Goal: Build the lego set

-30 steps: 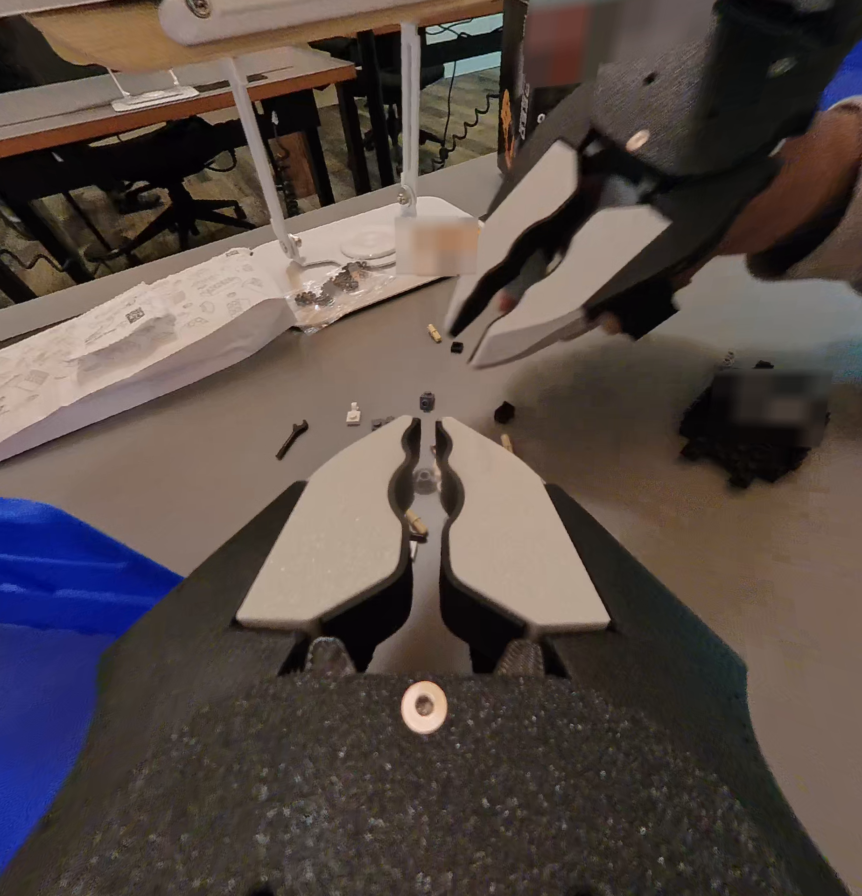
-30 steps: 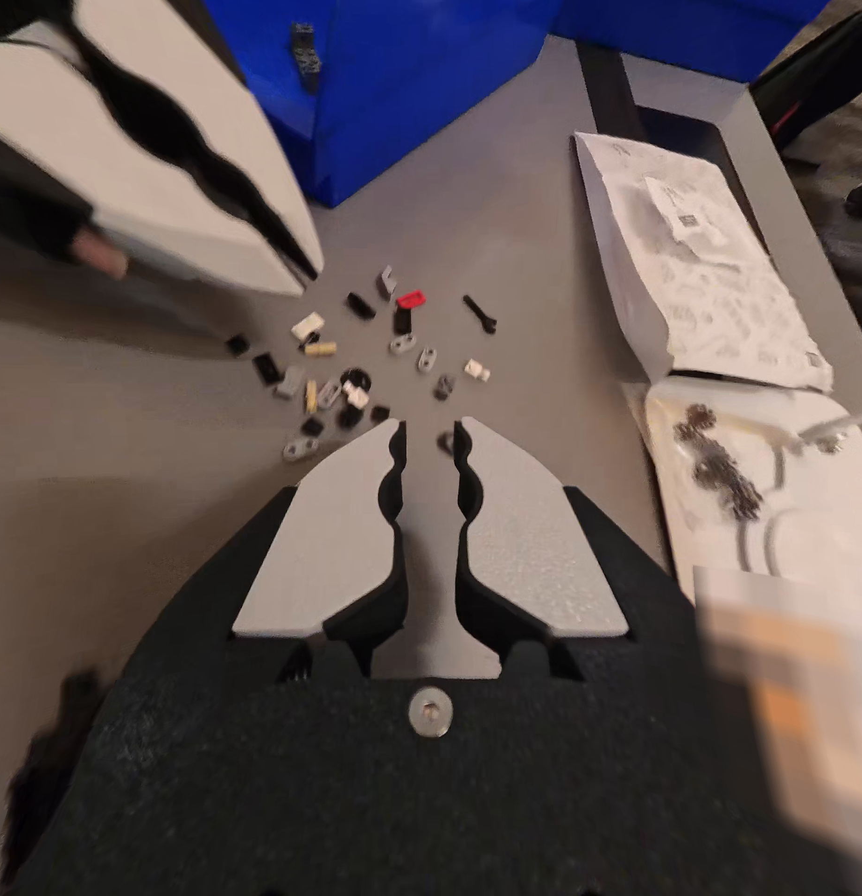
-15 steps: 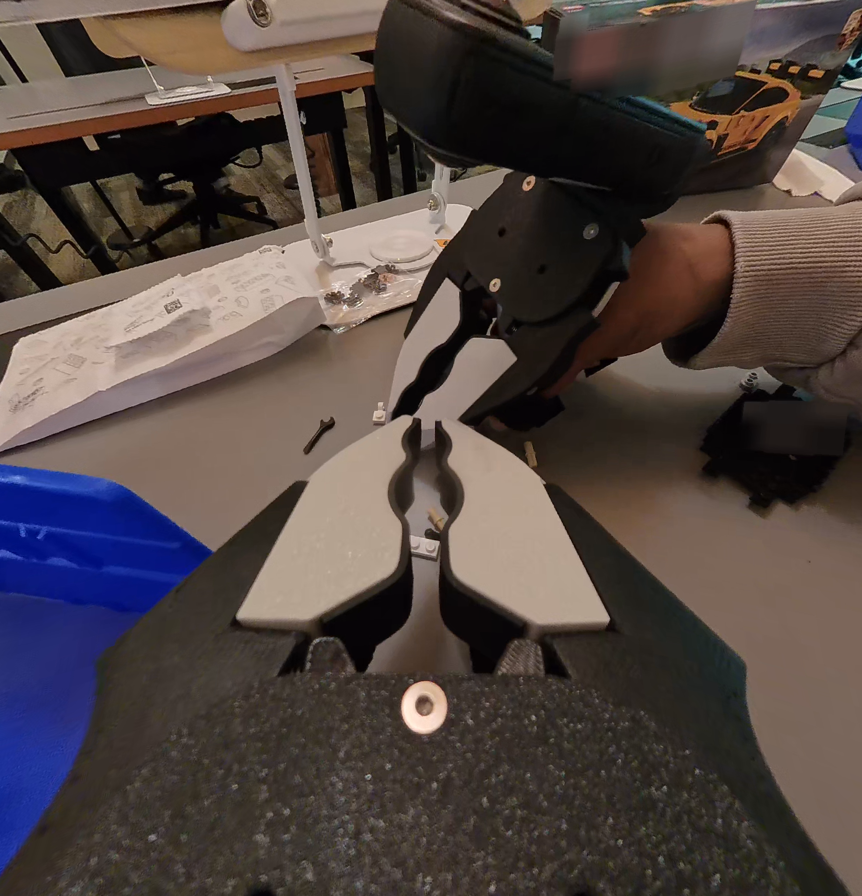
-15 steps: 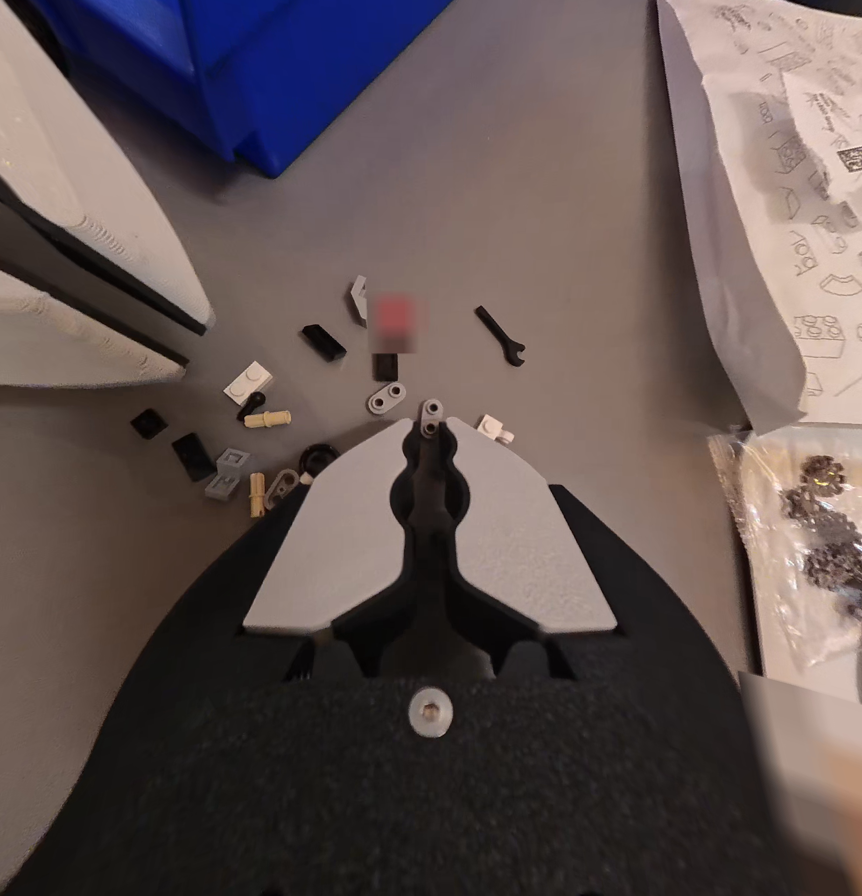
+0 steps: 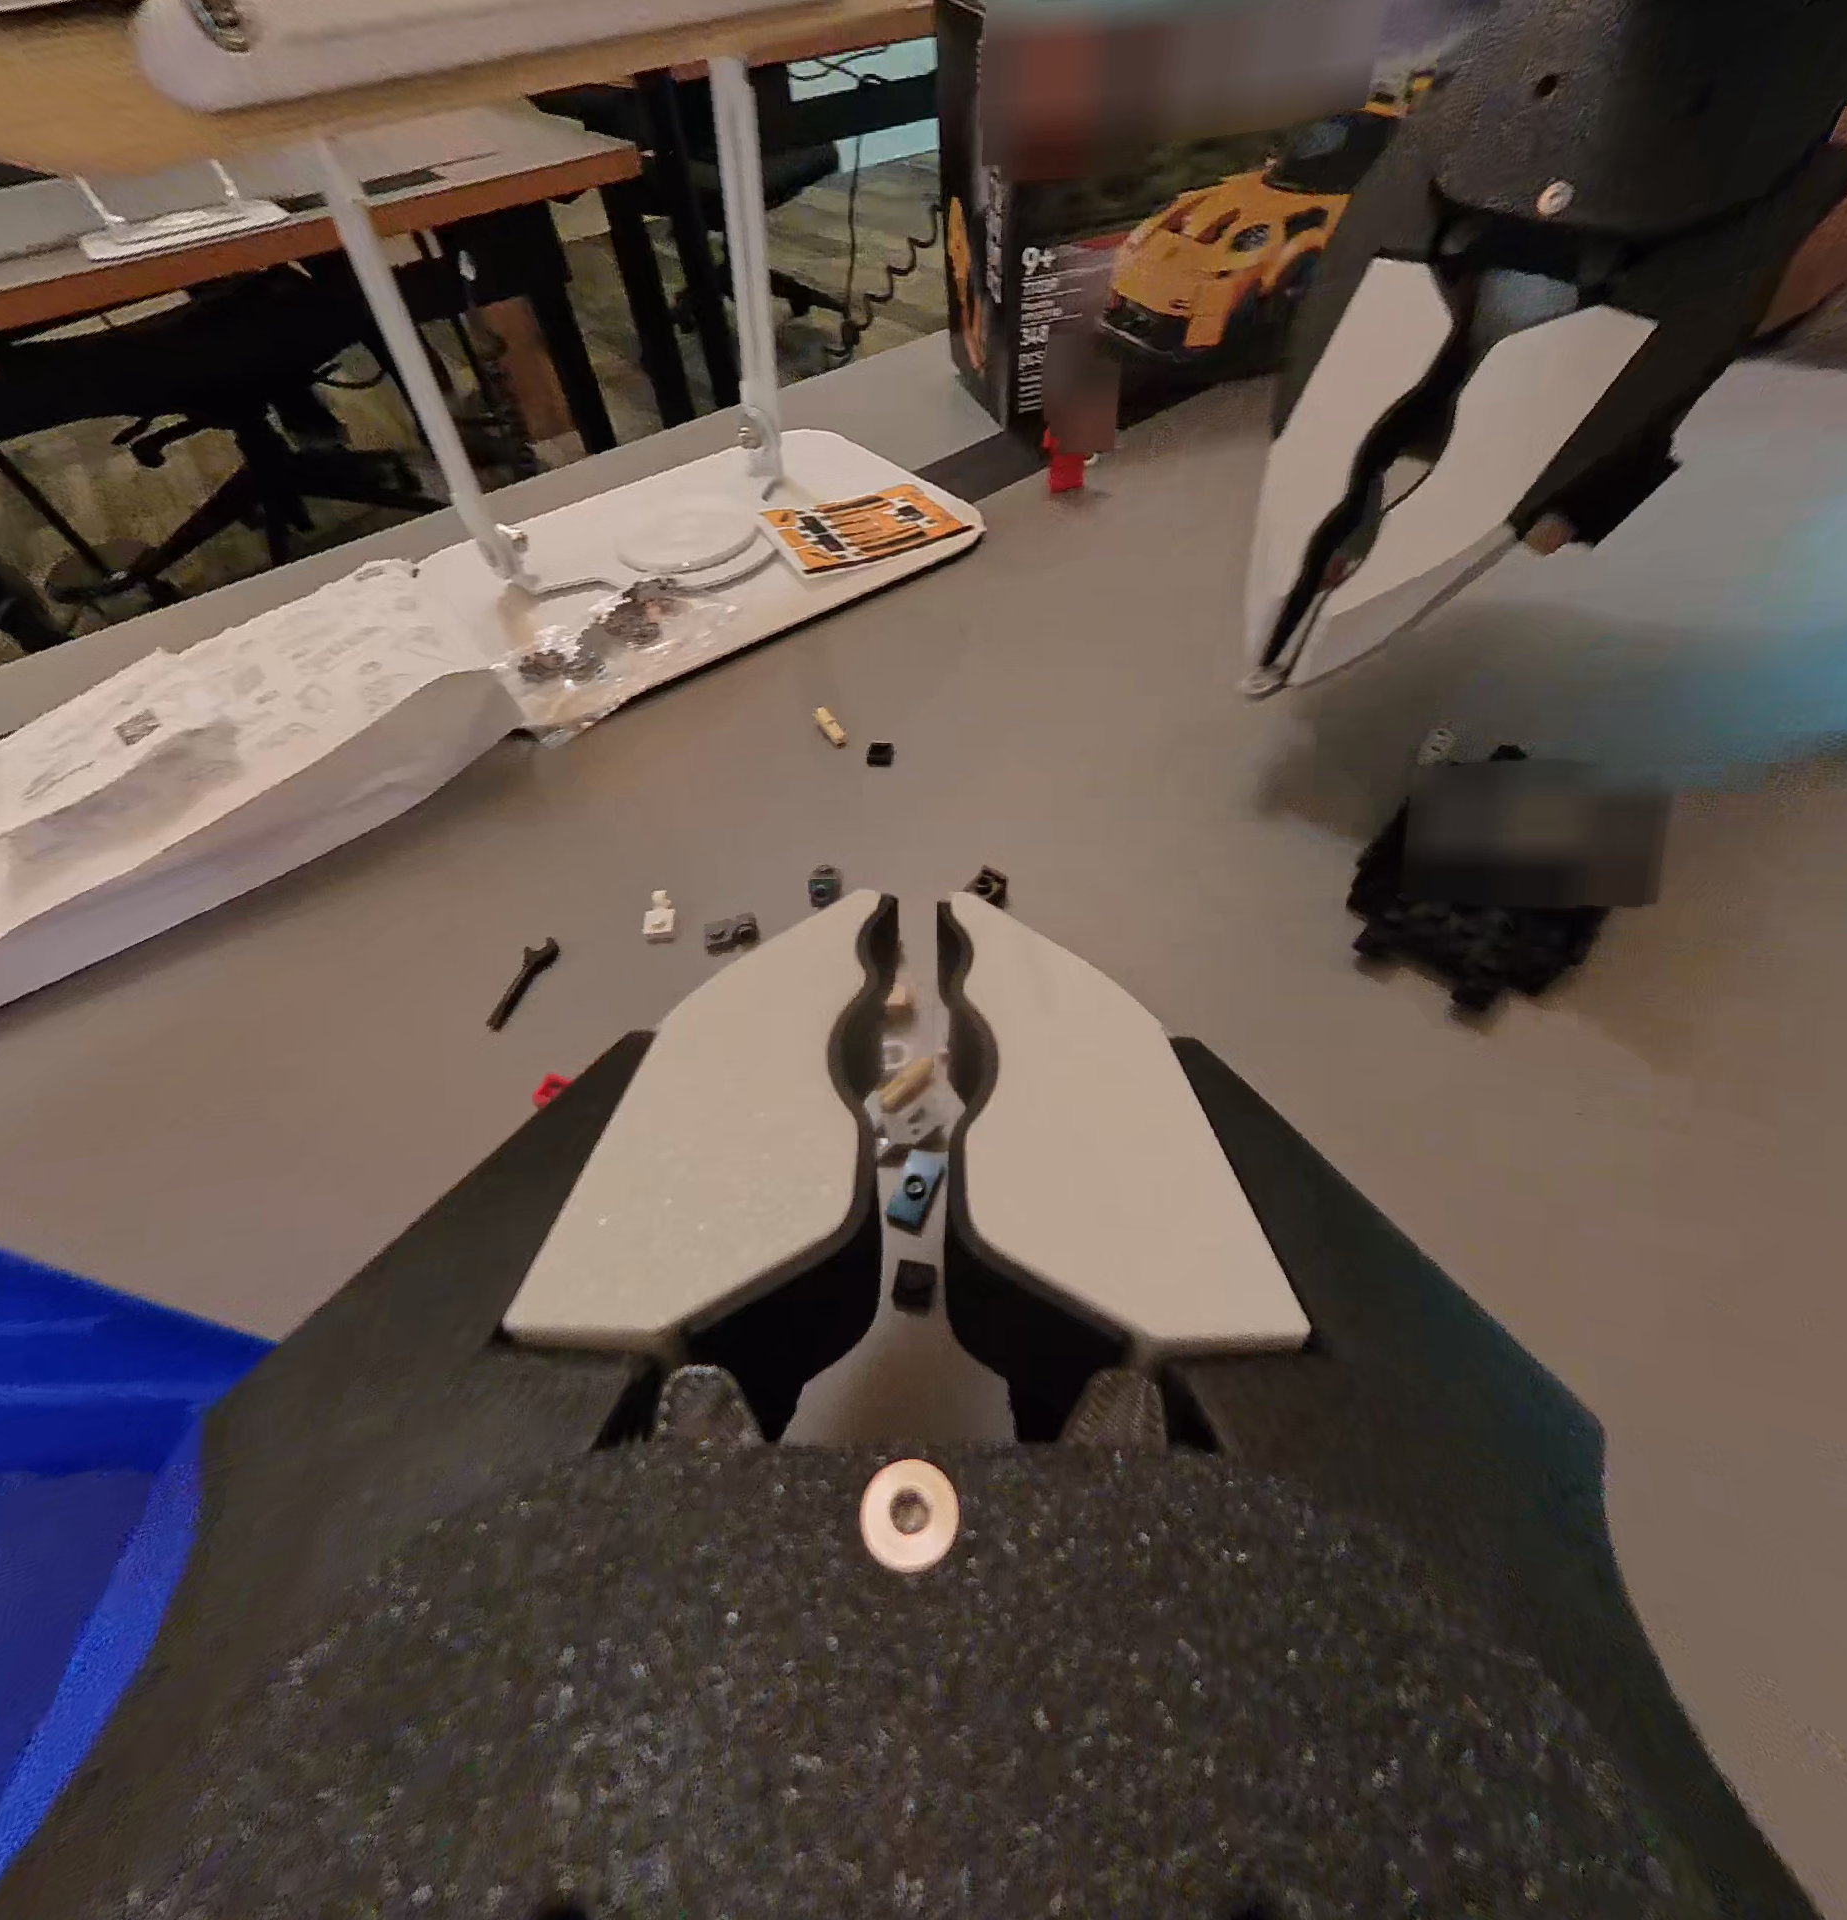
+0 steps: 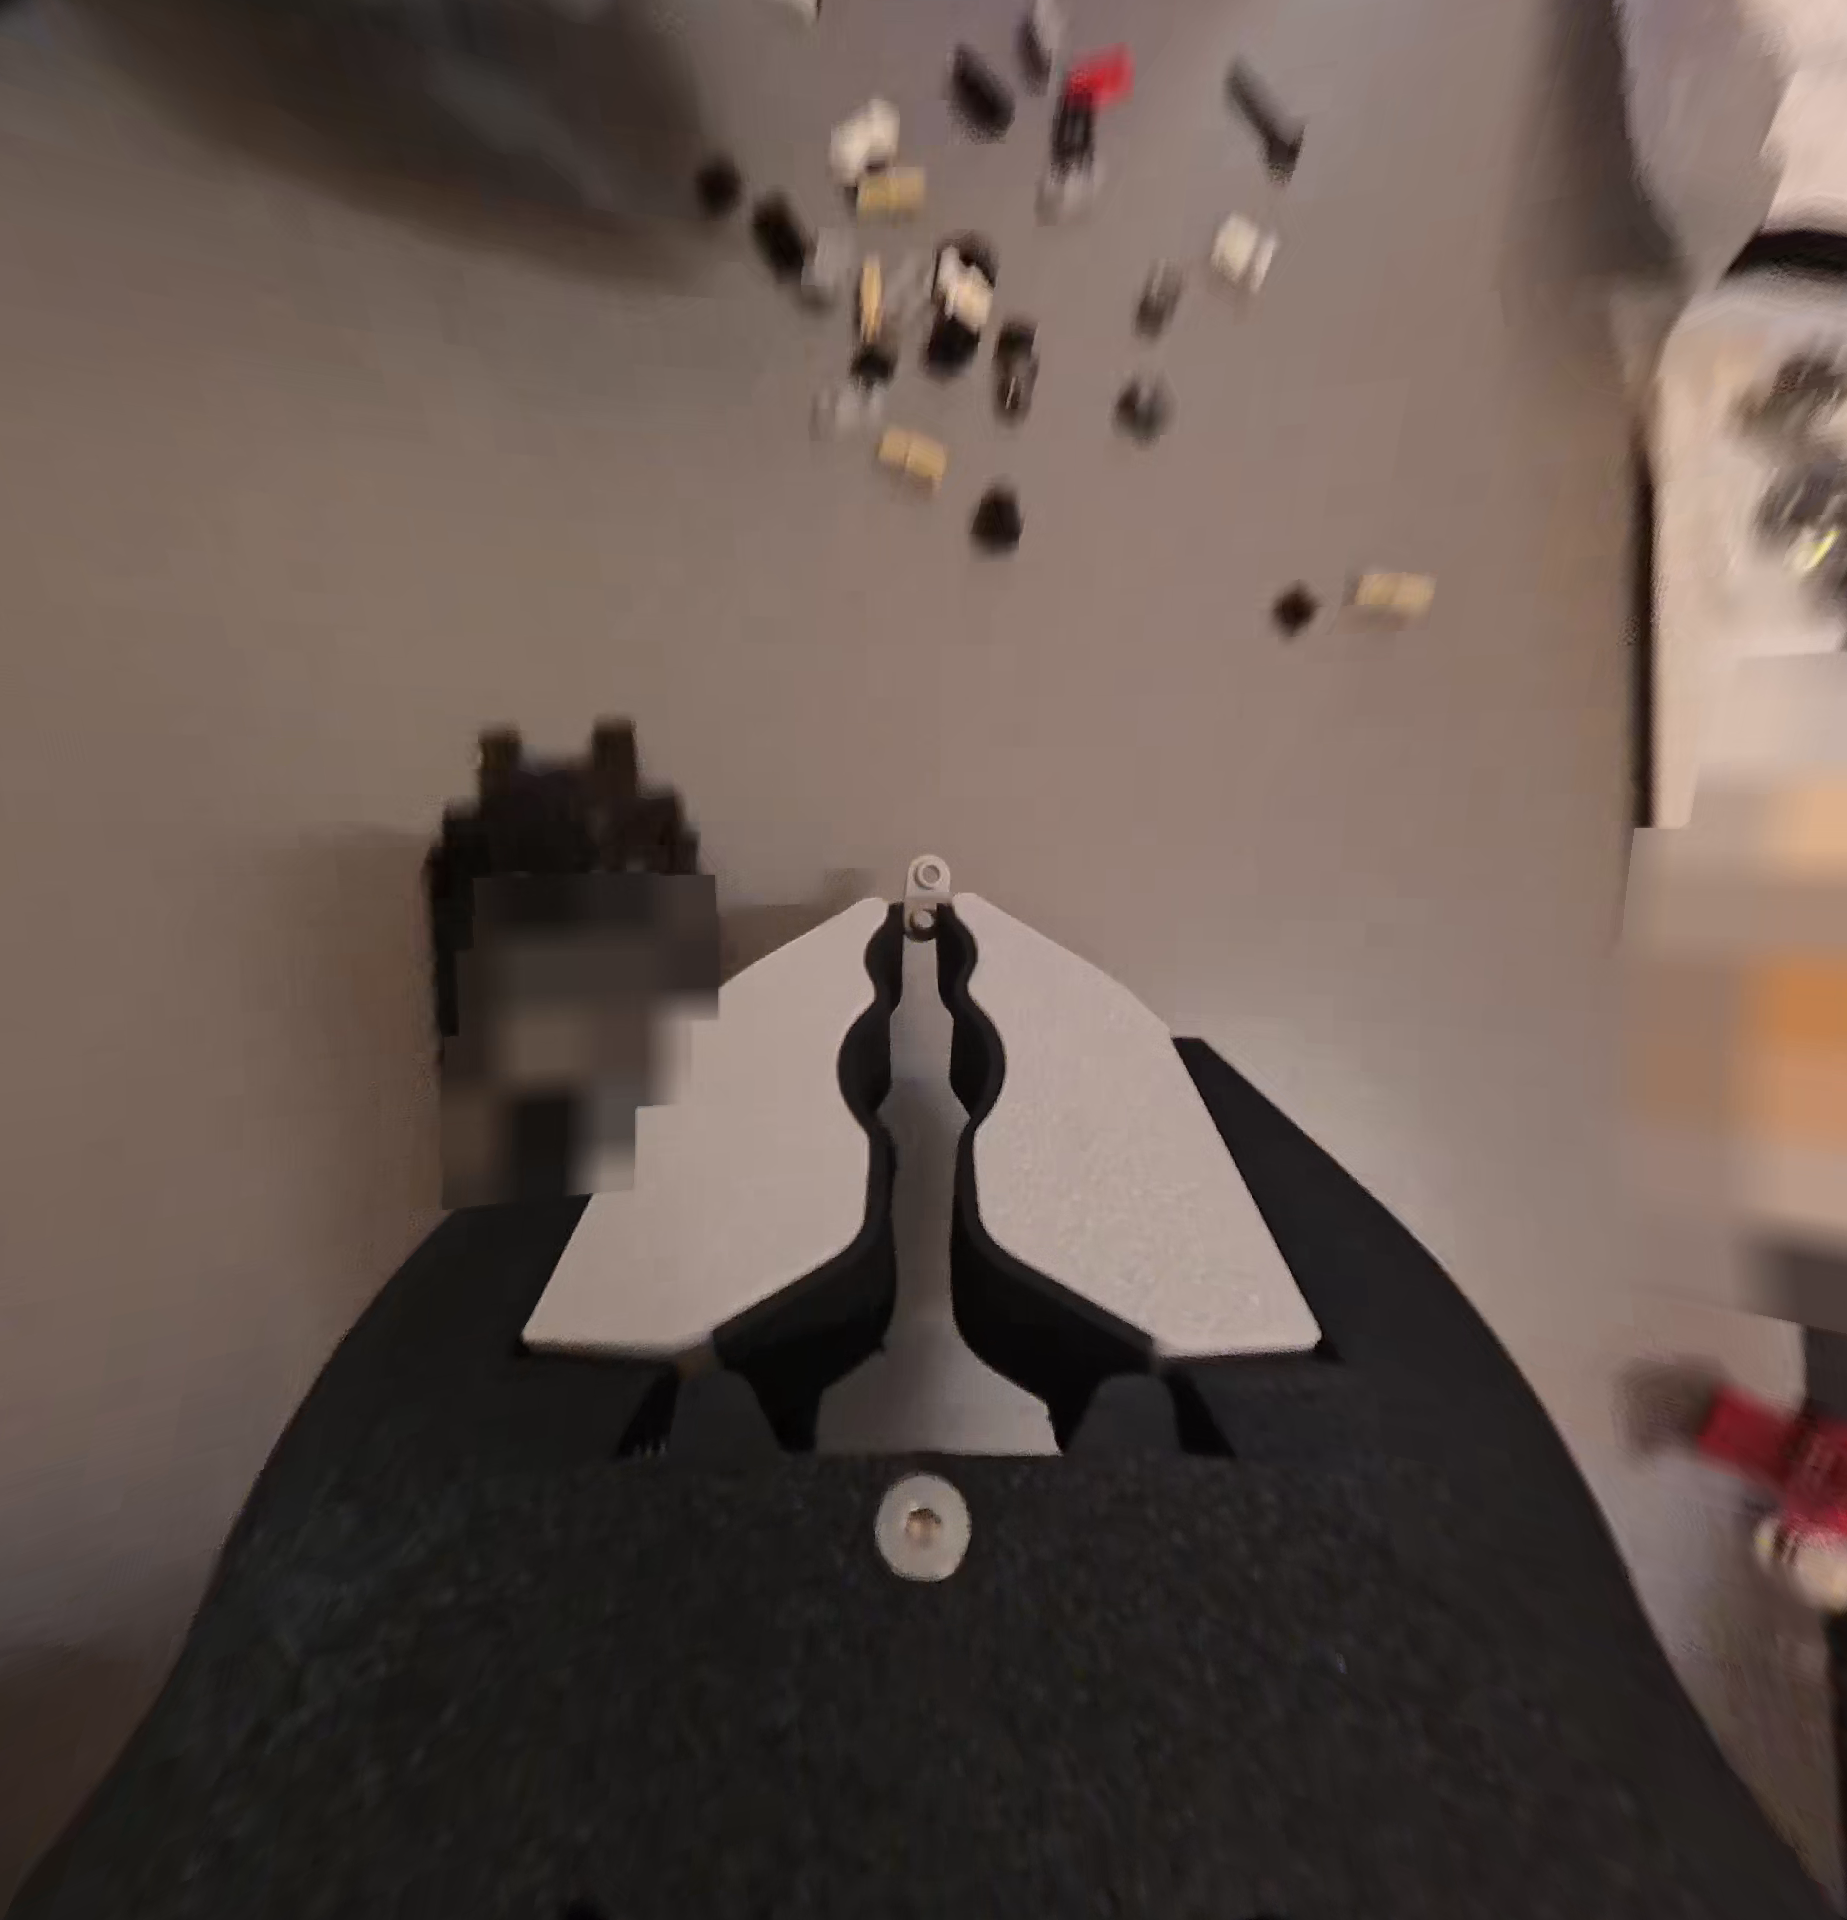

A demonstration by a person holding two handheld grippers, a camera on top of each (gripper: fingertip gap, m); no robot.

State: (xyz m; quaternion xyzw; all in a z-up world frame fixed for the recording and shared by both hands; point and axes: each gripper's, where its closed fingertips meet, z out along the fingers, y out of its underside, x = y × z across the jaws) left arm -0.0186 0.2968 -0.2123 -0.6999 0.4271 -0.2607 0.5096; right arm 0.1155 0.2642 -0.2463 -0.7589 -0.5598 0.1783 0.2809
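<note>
Pinching a small grey link piece (image 6: 926,896), the right gripper (image 6: 924,914) should be lowered slowly toward the blurred, probably black assembly (image 6: 560,821) at ten o'clock; the left gripper (image 5: 916,914) is held slightly parted, empty.

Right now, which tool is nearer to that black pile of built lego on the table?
Right. The right tool, pinching a small grey piece, hovers just above and beside the black assembly. The left tool sits farther off, over the loose pieces.

Grey table (image 5: 1314,1195); wooden desks (image 5: 306,197), office chair (image 5: 223,416) behind.
</note>
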